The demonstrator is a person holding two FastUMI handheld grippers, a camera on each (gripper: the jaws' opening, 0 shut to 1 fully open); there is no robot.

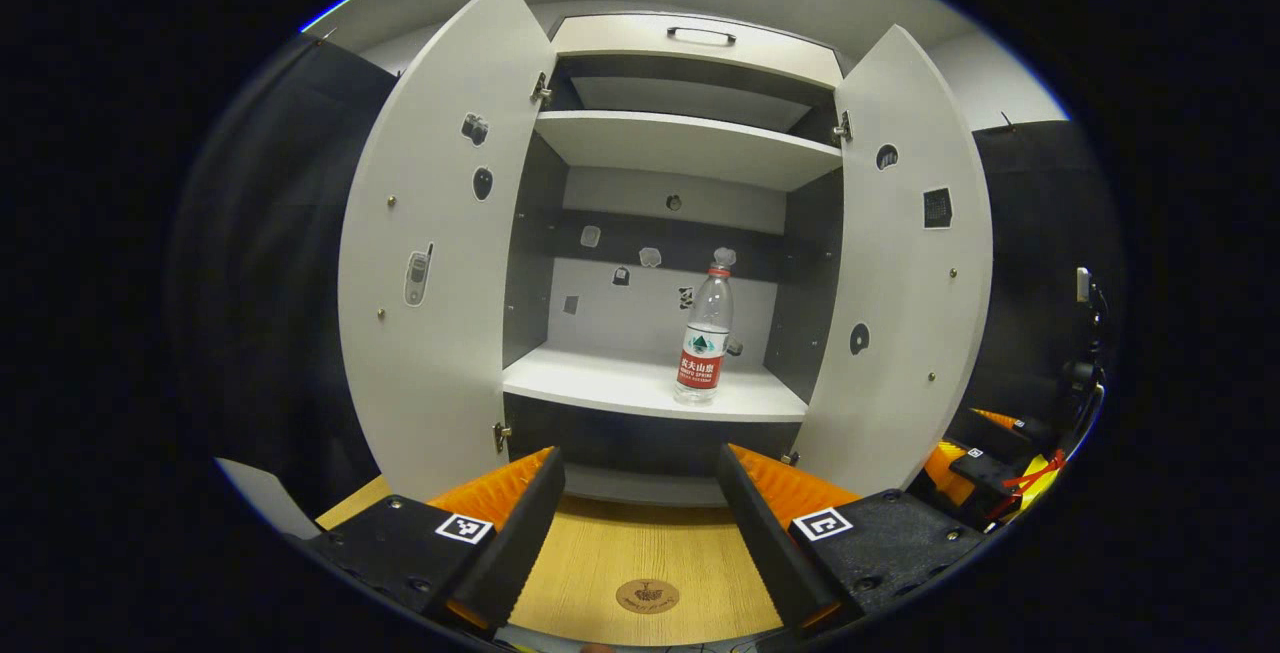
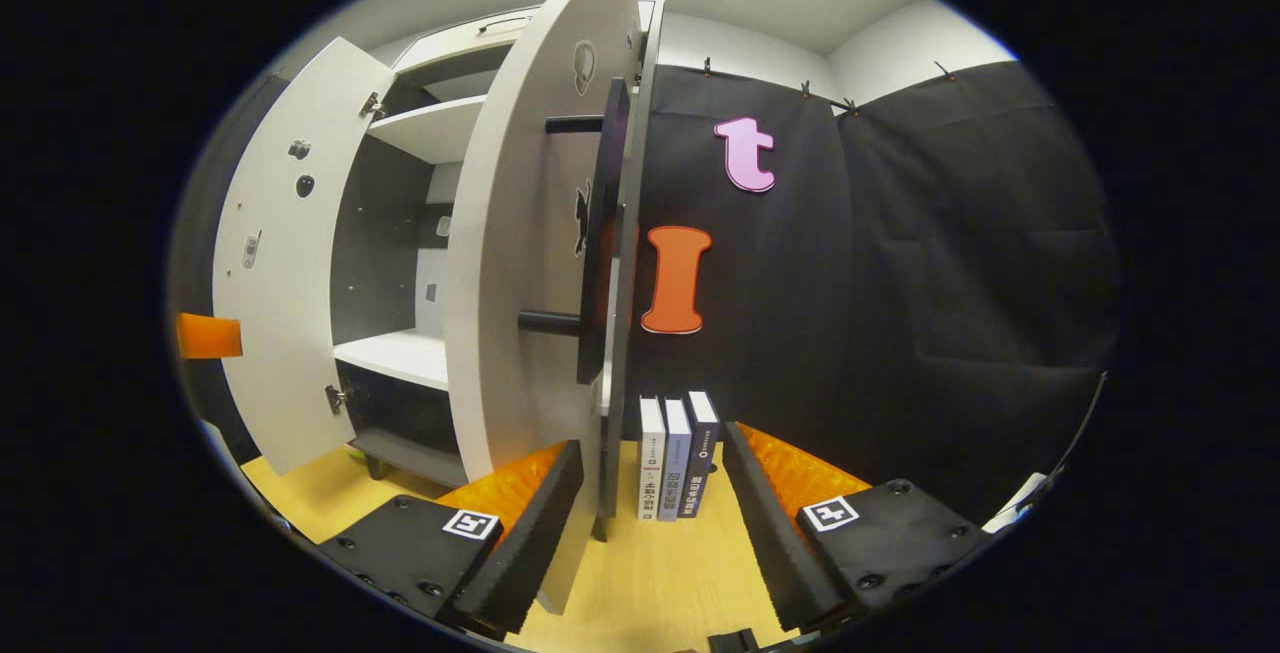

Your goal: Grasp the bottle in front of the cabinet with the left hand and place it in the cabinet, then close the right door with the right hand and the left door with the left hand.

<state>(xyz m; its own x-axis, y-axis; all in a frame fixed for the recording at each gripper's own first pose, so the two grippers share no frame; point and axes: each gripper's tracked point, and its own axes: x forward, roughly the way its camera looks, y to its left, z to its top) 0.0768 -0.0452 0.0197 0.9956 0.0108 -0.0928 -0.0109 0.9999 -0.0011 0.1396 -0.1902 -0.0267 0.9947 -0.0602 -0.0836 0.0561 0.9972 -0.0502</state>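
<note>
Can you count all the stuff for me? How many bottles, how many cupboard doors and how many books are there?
Bottles: 1, the bottle standing in the cupboard.
Doors: 2, the left door and the right door, both open.
Books: 3, the books upright beside the cupboard.
Total: 6

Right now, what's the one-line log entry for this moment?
water bottle: upright on cabinet shelf | both doors open | left gripper: open, empty | right gripper: open, beside right door
</note>
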